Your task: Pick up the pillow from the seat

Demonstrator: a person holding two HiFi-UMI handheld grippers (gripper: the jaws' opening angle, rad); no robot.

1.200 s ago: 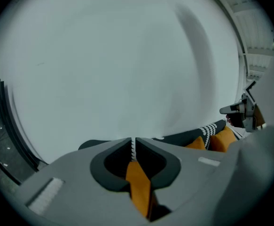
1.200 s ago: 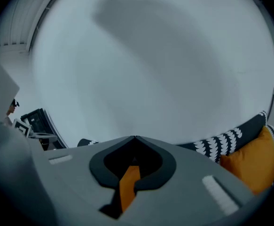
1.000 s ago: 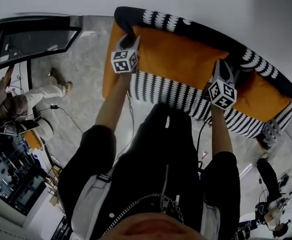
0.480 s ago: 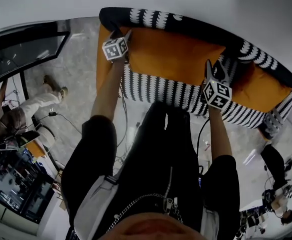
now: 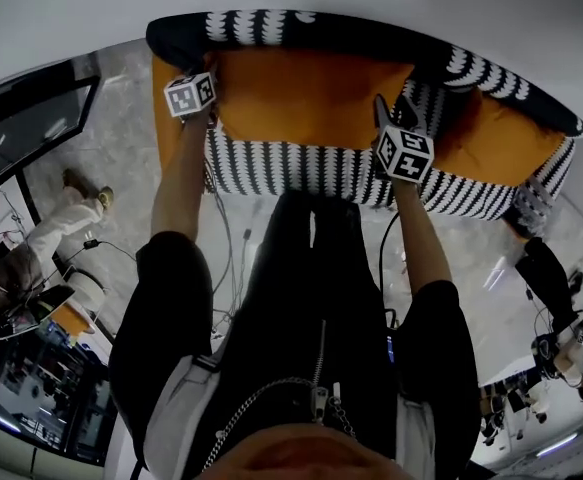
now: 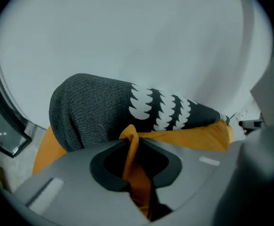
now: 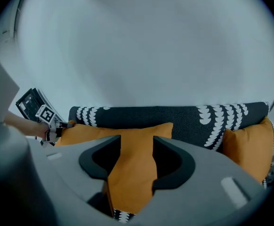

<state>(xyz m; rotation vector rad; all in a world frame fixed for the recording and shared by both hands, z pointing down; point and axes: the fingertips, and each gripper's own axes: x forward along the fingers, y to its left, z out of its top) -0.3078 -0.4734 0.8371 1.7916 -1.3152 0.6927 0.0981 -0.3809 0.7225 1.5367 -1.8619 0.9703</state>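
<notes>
A large orange pillow (image 5: 311, 93) leans on the seat of a black sofa with white scallop marks (image 5: 301, 26). My left gripper (image 5: 209, 80) is at the pillow's left corner. Its jaws have just been closing, and in the left gripper view (image 6: 131, 147) they pinch a fold of orange fabric (image 6: 130, 142). My right gripper (image 5: 383, 118) is at the pillow's right end. Its jaws have just been opening and stand apart (image 7: 137, 147). The pillow (image 7: 127, 140) shows through the gap, with no pad pressing on it.
A second orange pillow (image 5: 491, 138) lies at the sofa's right end. The striped seat front (image 5: 301, 173) faces me. Cables (image 5: 226, 238) trail on the floor. One person sits at the far left (image 5: 41, 238), another stands at the right (image 5: 546, 278), and a dark screen (image 5: 21, 133) is at the left.
Both grippers have sunk toward the sofa. The left one reached the pillow's left corner and closed on it. The right one opened at the pillow's right end.
</notes>
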